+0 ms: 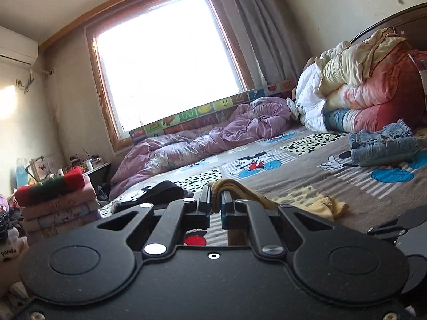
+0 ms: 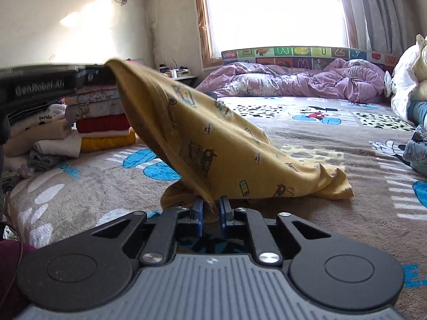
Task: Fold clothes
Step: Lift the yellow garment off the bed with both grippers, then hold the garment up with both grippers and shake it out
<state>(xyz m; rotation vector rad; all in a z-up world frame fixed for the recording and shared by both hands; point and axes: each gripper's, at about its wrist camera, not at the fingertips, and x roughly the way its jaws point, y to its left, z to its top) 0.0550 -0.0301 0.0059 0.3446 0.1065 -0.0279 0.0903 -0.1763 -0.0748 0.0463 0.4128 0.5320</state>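
A yellow printed garment (image 2: 213,144) stretches as a taut ridge between my two grippers over the cartoon-print bed cover (image 2: 333,144). My left gripper (image 1: 215,194) is shut on a folded edge of the yellow garment (image 1: 323,205) and holds it raised. In the right wrist view the left gripper (image 2: 106,72) sits at the upper left with the cloth draped from its tip. My right gripper (image 2: 210,206) is low near the bed, its blue pads closed on a narrow fold of the garment's lower edge. The far corner of the garment lies crumpled on the cover.
A stack of folded clothes (image 2: 101,122) stands at the left of the bed. Folded jeans (image 1: 381,146) lie at the right. A purple quilt (image 1: 213,136) runs under the window, and piled bedding (image 1: 360,85) fills the far right. A dark item (image 1: 160,189) lies just ahead.
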